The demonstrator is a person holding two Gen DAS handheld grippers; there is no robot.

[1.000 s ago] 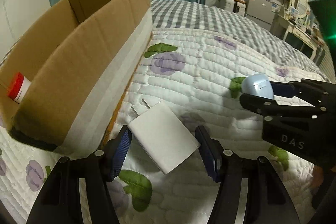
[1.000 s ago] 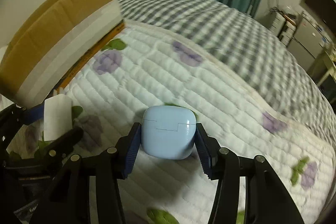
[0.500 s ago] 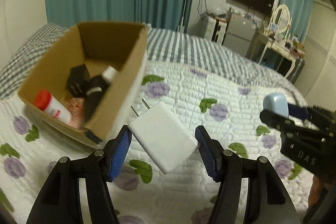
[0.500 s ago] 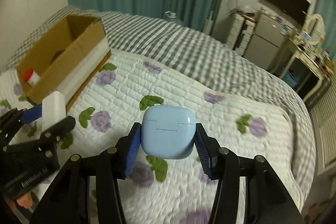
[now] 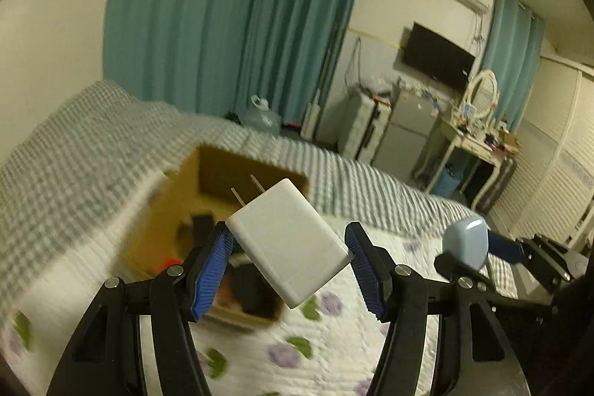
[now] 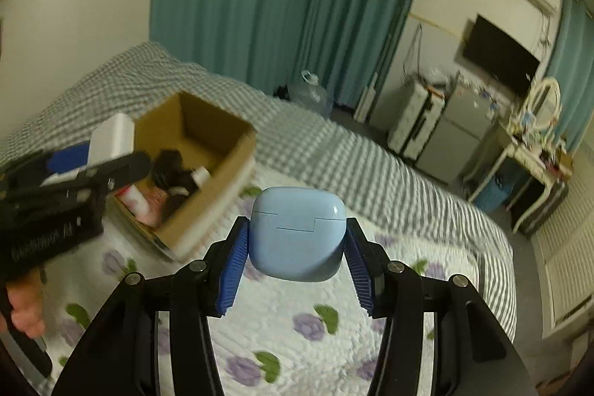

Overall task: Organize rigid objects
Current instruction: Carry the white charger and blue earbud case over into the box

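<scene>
My left gripper (image 5: 289, 266) is shut on a white wall charger (image 5: 287, 242), prongs pointing up and away, held in the air above the near end of the open cardboard box (image 5: 208, 180). My right gripper (image 6: 295, 262) is shut on a light blue earbuds case (image 6: 297, 234), held above the quilt to the right of the box (image 6: 219, 136). The box holds a red-capped bottle (image 6: 133, 197) and several dark items. Each gripper shows in the other's view: the right gripper (image 5: 479, 251), the left gripper (image 6: 92, 154).
The box sits on a bed with a white flowered quilt (image 6: 319, 329) and a grey checked blanket (image 6: 352, 151). Teal curtains (image 5: 230, 17), a wall TV (image 5: 438, 56), cabinets and a dressing table (image 5: 479, 136) stand beyond the bed.
Both grippers have risen well above the bed with their objects. The box now lies below and ahead, its inside in view, and the left gripper has come over it.
</scene>
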